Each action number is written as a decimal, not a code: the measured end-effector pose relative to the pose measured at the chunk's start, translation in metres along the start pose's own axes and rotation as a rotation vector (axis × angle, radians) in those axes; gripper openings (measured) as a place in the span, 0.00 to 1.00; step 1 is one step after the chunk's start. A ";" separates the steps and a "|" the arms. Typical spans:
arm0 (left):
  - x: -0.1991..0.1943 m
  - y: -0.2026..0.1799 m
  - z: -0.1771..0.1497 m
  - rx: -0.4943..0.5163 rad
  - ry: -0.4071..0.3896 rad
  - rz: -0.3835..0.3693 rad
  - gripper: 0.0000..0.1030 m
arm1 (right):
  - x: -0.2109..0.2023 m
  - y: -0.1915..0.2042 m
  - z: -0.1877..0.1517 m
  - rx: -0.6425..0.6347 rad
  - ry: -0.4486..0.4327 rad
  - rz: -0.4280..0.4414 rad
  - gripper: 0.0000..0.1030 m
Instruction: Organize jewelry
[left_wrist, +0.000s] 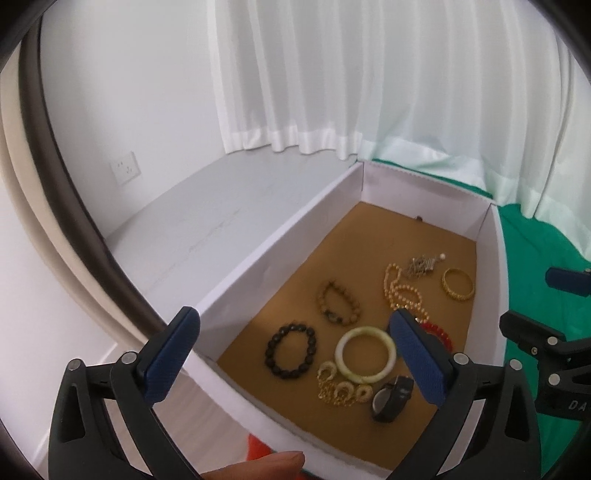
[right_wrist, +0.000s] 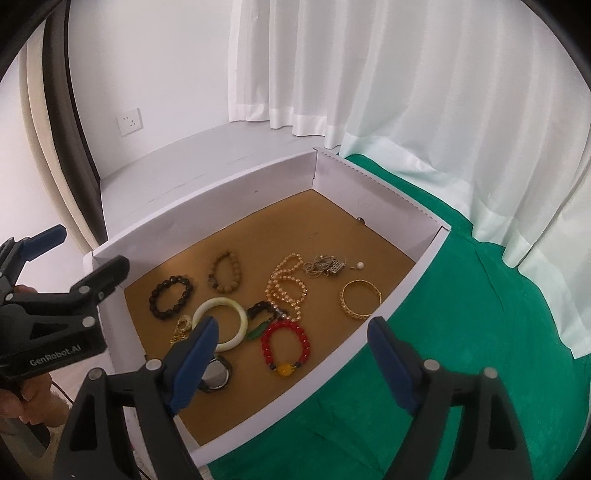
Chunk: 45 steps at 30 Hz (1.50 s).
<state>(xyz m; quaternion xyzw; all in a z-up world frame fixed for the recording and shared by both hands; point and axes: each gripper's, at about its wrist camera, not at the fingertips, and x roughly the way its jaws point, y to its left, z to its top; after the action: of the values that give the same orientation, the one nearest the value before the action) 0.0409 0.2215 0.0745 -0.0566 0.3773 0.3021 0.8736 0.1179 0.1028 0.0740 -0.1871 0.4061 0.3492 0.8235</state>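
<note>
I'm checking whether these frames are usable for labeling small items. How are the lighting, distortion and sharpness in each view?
Left wrist view: even, soft daylight through the white curtain, strong fisheye bending of the box walls, mild softness, and the jade bangle stays readable. Right wrist view: the same soft light, faint shadows, a dark vignette at the corners, and the red bead bracelet is clear while the silver chain tangle is too fine to resolve.

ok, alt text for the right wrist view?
An open white box with a brown floor holds loose jewelry: a red bead bracelet, a pale jade bangle, a gold bangle and a pearl necklace. The open, empty right claw hovers above; the box sits on green cloth.
</note>
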 end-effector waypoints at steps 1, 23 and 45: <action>0.000 0.001 -0.001 -0.003 0.009 0.001 1.00 | 0.000 0.001 -0.001 0.004 0.002 0.001 0.82; 0.006 0.019 -0.003 -0.077 0.143 -0.099 1.00 | -0.004 0.015 -0.003 0.060 0.046 0.021 0.82; 0.013 0.011 0.003 -0.046 0.140 -0.041 1.00 | 0.001 0.001 0.000 0.112 0.034 0.014 0.85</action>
<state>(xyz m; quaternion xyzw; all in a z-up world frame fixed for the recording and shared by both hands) 0.0431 0.2381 0.0688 -0.1056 0.4292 0.2879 0.8496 0.1176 0.1034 0.0734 -0.1437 0.4404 0.3284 0.8231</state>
